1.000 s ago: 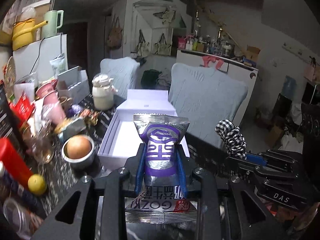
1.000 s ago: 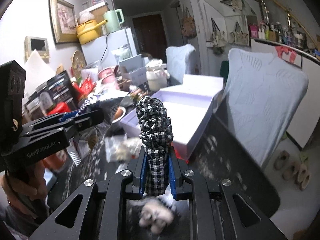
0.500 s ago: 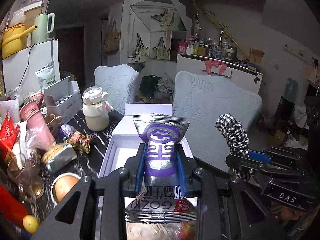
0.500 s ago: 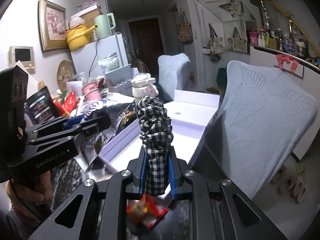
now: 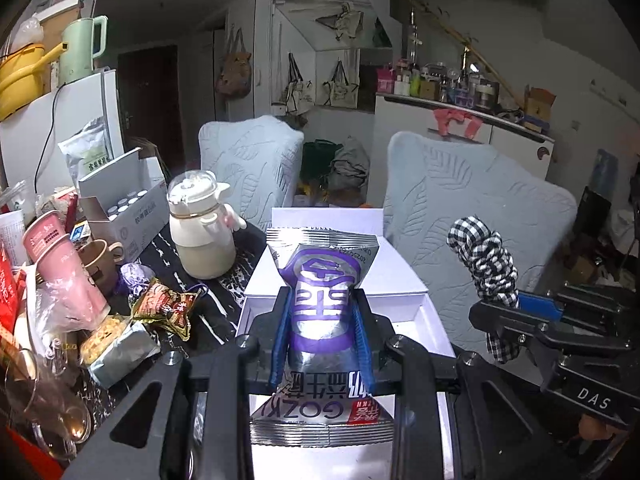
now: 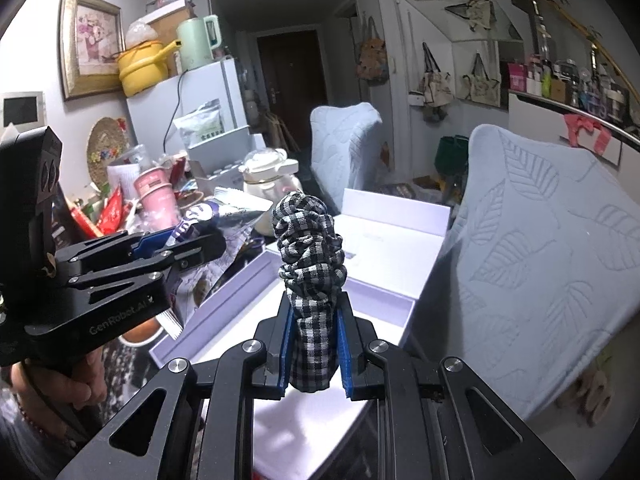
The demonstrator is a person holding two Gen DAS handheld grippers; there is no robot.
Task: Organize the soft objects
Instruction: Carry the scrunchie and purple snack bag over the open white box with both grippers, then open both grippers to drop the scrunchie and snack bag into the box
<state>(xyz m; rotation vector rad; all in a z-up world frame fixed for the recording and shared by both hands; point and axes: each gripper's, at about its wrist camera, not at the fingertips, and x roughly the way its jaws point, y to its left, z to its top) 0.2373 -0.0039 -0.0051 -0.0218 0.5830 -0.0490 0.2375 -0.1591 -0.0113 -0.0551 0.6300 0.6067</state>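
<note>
My left gripper (image 5: 320,300) is shut on a silver and purple snack packet (image 5: 322,280), which stands up between the blue pads. My right gripper (image 6: 312,312) is shut on a black and white checked scrunchie (image 6: 310,248), bunched up above the pads. Both hang over an open white box (image 5: 416,312) on the dark marbled table. The right gripper (image 5: 516,304) with the scrunchie (image 5: 484,260) shows at the right of the left wrist view. The left gripper (image 6: 192,246) with the packet (image 6: 200,216) shows at the left of the right wrist view, above the box (image 6: 384,304).
Left of the box lie a cream kettle (image 5: 200,236), a pink cup (image 5: 64,268), a red-gold snack bag (image 5: 164,308) and other clutter. Two pale blue covered chairs (image 5: 472,216) stand behind and to the right. A person's hand (image 6: 64,384) holds the left gripper.
Both grippers have moved forward along the table with their loads, so the white box now lies right under them. The bowl with the egg and the lemon have left the view.
</note>
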